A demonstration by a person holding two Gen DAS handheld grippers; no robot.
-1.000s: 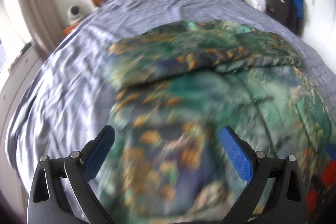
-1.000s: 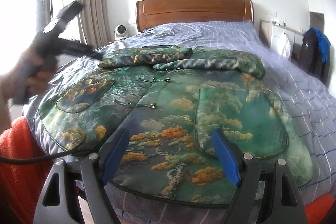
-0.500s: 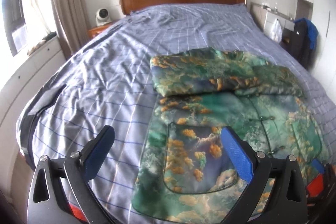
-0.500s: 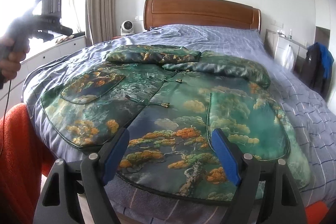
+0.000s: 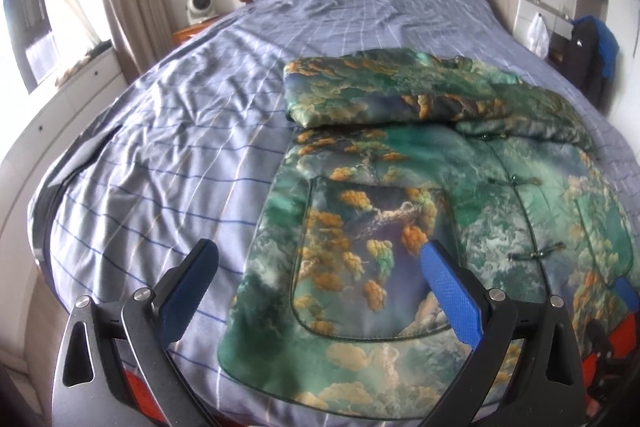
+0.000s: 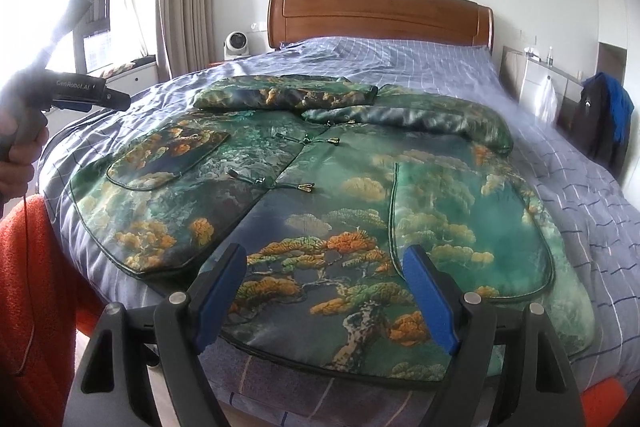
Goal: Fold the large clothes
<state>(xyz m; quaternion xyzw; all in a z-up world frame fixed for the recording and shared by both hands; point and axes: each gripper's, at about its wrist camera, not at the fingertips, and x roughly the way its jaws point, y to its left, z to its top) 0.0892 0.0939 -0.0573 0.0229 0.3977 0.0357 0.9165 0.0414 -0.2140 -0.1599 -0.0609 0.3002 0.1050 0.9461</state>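
Below both open jaws lies the jacket (image 6: 320, 195).

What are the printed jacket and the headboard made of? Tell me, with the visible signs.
Jacket: looks like satin or silk-like fabric, glossy; light sheens off its tree-and-cloud print. Cannot confirm the fibre.
Headboard: seemingly wood, reddish-brown with a smooth, varnished-looking shine; solid or veneer cannot be told.

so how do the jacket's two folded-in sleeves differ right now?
The left sleeve lies as a flat, tidy band across the jacket top; the right sleeve is puffier and bunched. The left sleeve runs straight across, while the right sleeve angles down toward the right edge. They meet near the collar. Both share the green-and-orange landscape print and rest on the blue checked bedcover.
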